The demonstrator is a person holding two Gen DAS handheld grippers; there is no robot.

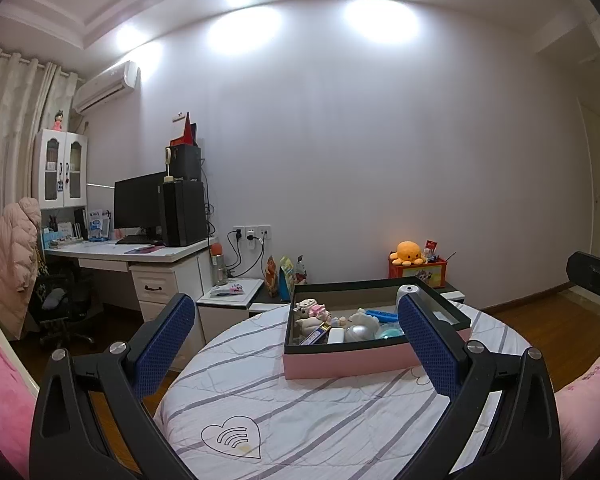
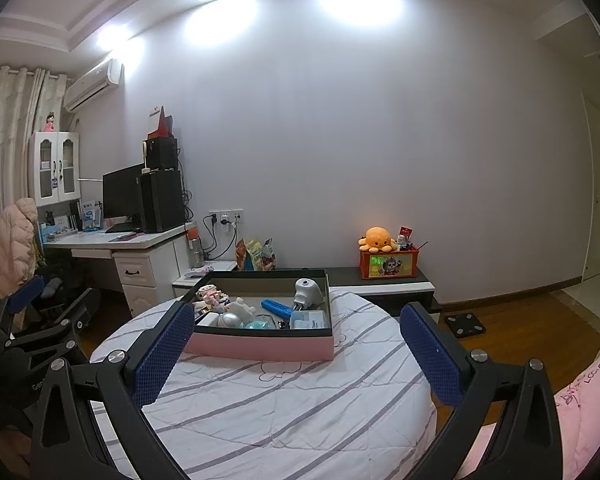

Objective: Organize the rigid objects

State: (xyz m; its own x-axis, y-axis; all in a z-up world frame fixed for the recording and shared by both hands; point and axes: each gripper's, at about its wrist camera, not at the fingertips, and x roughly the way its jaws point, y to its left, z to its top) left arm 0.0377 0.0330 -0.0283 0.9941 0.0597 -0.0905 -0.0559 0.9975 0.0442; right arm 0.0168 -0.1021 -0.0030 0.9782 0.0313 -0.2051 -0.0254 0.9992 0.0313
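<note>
The pink box sits at centre frame on my striped bedspread, packed with small objects: a blue bar, a white appliance, a silver dome. My left gripper spreads wide and empty at the lower frame; my right gripper likewise. An orange plush octopus tops a red box, right of centre.

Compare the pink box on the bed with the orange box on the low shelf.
The shallow pink cardboard box is wide and plain-sided; the orange cartoon-printed box is smaller and taller-sided. The pink one sits on the striped bedspread with loose small items inside; the orange one sits by the wall with a plush octopus on top. Both are open-topped.
</note>
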